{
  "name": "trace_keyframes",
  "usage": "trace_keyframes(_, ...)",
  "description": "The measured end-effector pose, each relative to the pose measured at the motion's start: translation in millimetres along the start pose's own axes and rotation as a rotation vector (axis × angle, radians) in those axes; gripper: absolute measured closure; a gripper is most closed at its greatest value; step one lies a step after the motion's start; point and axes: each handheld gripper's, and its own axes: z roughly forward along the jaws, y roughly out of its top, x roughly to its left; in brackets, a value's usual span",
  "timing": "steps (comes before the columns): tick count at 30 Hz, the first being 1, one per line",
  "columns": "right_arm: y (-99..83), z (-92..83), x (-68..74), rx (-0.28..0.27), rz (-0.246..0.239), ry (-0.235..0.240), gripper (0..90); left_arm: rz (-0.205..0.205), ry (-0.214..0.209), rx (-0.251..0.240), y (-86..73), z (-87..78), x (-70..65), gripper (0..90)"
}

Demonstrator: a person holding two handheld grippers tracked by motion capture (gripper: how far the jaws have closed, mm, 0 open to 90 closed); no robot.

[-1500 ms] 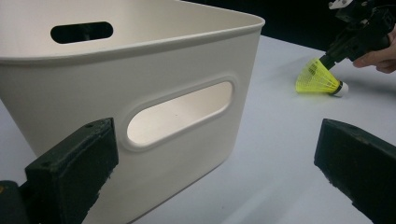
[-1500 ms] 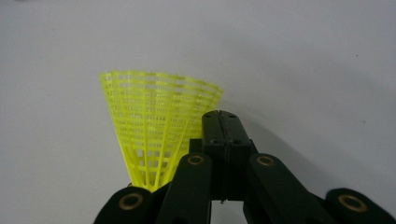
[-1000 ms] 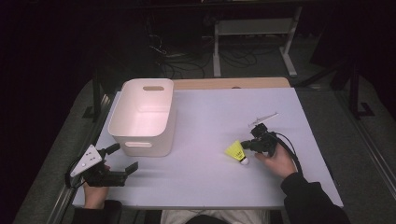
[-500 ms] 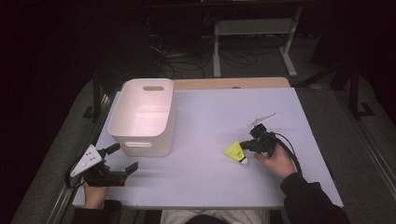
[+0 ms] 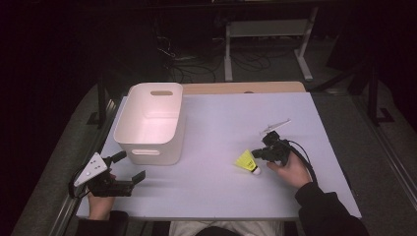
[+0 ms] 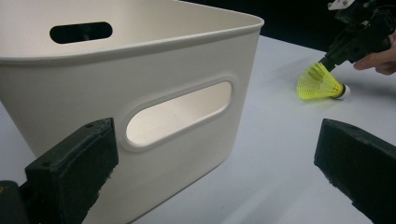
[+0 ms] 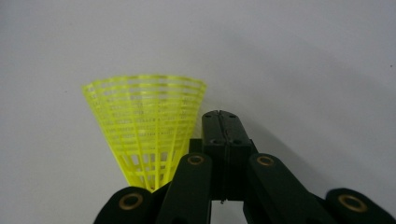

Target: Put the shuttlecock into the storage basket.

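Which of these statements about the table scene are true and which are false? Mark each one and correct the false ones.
1. The yellow shuttlecock lies inside the white bin. False: it lies on the table, to the right of the bin.
2. The left gripper has its jaws apart with nothing between them. True.
3. The right gripper grips the shuttlecock between its jaws. False: the jaws are shut together and the shuttlecock lies beside them.
4. The white bin has a handle slot in its near wall. True.
5. The shuttlecock's skirt is red. False: it is yellow, with a white tip.
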Motion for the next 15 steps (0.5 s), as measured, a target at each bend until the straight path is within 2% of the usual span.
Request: trace_keyframes(15, 1.0, -17.4, 1.3, -0.054, -0.011, 0.005, 88.5, 0.001, 0.001, 0.002, 0.0, 0.0, 0.0, 0.0)
